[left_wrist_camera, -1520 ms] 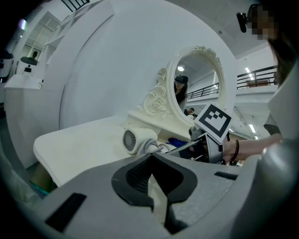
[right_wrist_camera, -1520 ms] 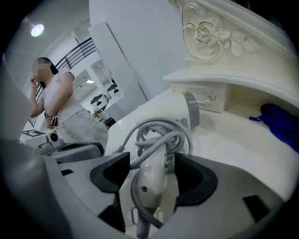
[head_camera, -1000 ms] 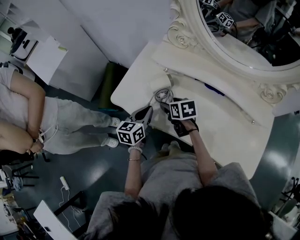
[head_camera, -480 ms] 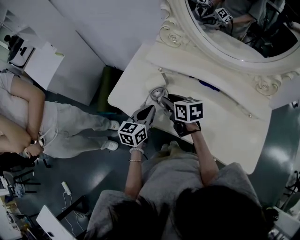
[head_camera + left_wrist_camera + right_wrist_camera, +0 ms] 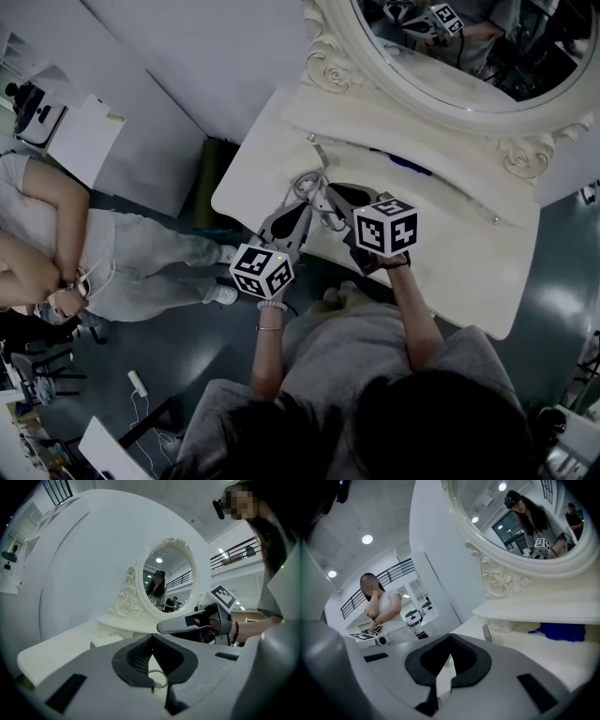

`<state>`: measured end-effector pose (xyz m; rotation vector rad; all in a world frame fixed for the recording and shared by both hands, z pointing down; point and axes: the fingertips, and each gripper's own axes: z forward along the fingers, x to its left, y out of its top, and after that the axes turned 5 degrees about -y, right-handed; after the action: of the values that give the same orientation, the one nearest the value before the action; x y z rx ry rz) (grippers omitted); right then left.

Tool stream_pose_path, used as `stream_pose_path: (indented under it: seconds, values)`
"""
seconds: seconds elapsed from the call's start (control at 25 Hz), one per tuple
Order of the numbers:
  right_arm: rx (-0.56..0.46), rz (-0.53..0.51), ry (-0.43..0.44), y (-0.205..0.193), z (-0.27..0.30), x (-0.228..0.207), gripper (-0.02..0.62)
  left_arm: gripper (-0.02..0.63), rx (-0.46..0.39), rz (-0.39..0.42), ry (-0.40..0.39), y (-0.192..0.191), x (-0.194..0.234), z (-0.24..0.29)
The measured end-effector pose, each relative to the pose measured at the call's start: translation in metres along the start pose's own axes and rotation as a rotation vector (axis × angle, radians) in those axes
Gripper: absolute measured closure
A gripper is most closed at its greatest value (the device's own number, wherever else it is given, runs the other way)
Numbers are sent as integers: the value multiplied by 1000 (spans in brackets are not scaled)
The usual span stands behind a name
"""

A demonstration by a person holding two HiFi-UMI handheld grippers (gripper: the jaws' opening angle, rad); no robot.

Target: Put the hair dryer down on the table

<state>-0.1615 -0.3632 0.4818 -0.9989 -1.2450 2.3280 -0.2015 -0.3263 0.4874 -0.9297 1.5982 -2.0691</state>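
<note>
The pale hair dryer [image 5: 107, 641] lies on the white dressing table [image 5: 441, 244], left of centre, and its looped cord [image 5: 312, 184] lies beside it. In the head view the dryer is hard to tell from the table. My left gripper [image 5: 302, 204] hovers over the table's front edge with its jaws shut tip to tip [image 5: 150, 641]. A loop of white cord shows through the slit under them. My right gripper [image 5: 326, 199] hangs just right of it. Its jaws have just been closing and now meet [image 5: 450, 654], with nothing that I can make out between them.
An ornate oval mirror [image 5: 441, 89] stands at the back of the table over a raised shelf. A blue object [image 5: 405, 164] lies under that shelf. A metal piece [image 5: 486, 632] stands on the table. A person [image 5: 56, 253] stands on the floor at the left.
Both grippers have lifted off the table towards the camera, their marker cubes showing larger. The cord loop stays on the table.
</note>
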Motion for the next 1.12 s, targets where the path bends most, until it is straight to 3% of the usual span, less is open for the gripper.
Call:
stream_pose_path:
  seconds: [0.52, 1.12]
  values:
    - [-202, -173, 89, 46, -50, 26, 594, 601, -82, 147, -55, 45, -45, 5]
    - [-296, -356, 163, 66, -66, 51, 595, 601, -174, 242, -17, 74, -56, -3]
